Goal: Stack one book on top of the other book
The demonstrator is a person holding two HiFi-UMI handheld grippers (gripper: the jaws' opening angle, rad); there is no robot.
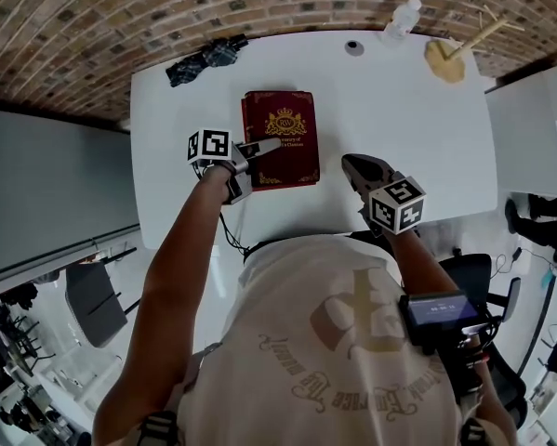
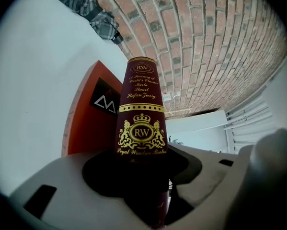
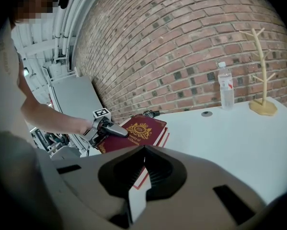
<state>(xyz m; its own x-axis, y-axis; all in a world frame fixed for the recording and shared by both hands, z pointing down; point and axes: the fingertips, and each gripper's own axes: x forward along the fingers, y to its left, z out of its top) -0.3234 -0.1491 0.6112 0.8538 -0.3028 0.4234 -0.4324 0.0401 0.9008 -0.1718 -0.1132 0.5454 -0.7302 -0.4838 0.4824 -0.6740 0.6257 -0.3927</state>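
Observation:
A dark red book [image 1: 283,133] with a gold crest lies on an orange book [image 2: 90,119] in the middle of the white table [image 1: 427,147]. My left gripper [image 1: 255,161] is shut on the dark red book's near left edge, one finger over the cover. In the left gripper view the book's spine [image 2: 141,114] stands between the jaws of my left gripper [image 2: 143,162]. My right gripper [image 1: 357,167] hovers over bare table to the right of the books, shut and empty. The right gripper view shows my right gripper [image 3: 143,171] and both books [image 3: 138,131] to the left ahead.
A water bottle [image 1: 401,17] and a wooden branch stand [image 1: 450,59] stand at the far right of the table. A dark plaid folded thing [image 1: 204,59] lies at the far left corner, and a round cable port [image 1: 354,47] sits near the brick wall.

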